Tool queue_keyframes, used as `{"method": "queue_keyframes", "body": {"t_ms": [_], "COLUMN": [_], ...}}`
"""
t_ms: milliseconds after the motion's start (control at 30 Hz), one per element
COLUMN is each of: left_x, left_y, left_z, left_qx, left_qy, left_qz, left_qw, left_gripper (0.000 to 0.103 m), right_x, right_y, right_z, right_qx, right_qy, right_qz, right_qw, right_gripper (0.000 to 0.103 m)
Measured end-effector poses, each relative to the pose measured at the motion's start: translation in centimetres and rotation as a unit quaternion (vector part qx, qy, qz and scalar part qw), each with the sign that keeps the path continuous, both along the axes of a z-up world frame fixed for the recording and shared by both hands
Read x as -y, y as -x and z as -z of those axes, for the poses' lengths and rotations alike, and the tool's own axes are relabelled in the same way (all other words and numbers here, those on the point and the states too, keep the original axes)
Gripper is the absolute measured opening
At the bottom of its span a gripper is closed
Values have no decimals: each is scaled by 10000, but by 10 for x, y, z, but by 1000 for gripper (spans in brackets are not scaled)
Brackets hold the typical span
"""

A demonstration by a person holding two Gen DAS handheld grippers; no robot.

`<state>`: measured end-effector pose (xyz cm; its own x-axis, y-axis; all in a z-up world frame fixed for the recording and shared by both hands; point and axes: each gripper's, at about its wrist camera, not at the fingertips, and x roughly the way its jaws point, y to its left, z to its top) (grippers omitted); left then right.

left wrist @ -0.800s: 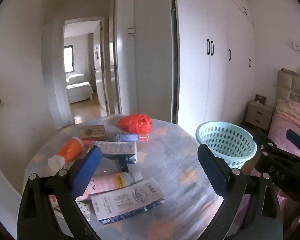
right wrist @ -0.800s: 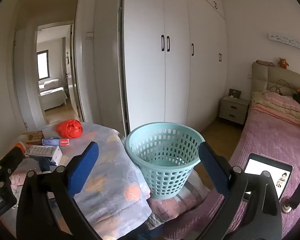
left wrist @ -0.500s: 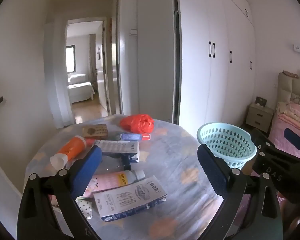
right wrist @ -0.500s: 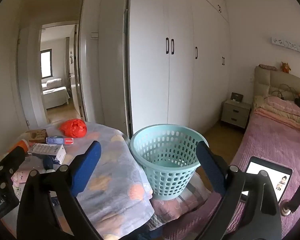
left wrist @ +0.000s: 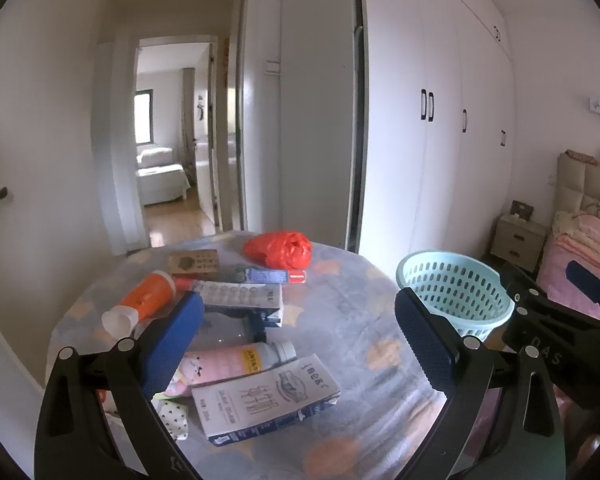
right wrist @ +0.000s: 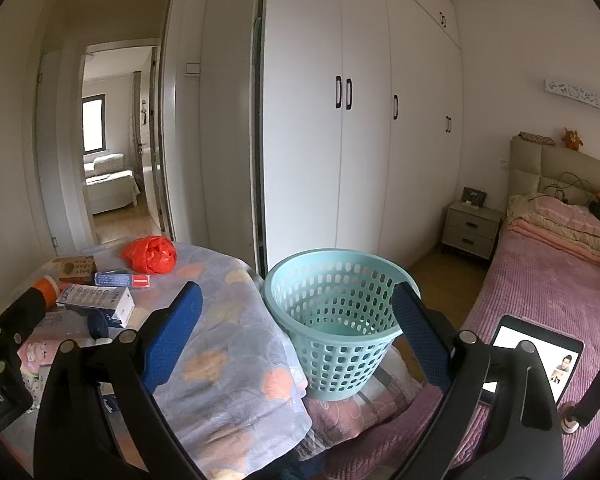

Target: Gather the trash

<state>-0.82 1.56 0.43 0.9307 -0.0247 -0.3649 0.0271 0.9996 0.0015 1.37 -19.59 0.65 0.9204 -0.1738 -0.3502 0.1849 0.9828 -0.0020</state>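
Observation:
A round table (left wrist: 340, 332) with a patterned cloth holds trash: a crumpled red plastic bag (left wrist: 279, 249), an orange bottle (left wrist: 140, 300), a brown box (left wrist: 194, 263), a blue-red tube box (left wrist: 274, 276), a white carton (left wrist: 240, 298), a pink bottle (left wrist: 228, 364) and a white-blue carton (left wrist: 266, 400). A teal plastic basket (right wrist: 332, 320) stands right of the table, also in the left wrist view (left wrist: 454, 292). My left gripper (left wrist: 298, 344) is open and empty above the table's near side. My right gripper (right wrist: 296, 340) is open and empty in front of the basket.
White wardrobes (right wrist: 360, 120) line the back wall. A bed with pink covers (right wrist: 548, 280) lies at the right, with a lit tablet (right wrist: 536, 356) on it. A nightstand (right wrist: 472, 228) stands by the bed. An open doorway (left wrist: 172, 152) lies behind the table.
Both grippers have risen and drawn back a little, so the table items and the basket sit lower and slightly farther in view. Both stay open.

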Motion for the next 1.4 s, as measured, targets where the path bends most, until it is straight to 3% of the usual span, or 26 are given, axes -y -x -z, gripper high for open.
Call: {"method": "queue_keyframes", "body": {"t_ms": [1400], "left_x": [-28], "left_y": [12], "left_z": [0], "left_qx": [163], "left_qy": [345], "left_qz": [7], "left_qw": [9993], "left_gripper": [93], "right_x": [-21], "right_y": [2], "right_z": [-7], "right_qx": [-69], "right_qy": [116], "right_qz": [-111], "right_qw": [9998], "right_gripper": [91]}}
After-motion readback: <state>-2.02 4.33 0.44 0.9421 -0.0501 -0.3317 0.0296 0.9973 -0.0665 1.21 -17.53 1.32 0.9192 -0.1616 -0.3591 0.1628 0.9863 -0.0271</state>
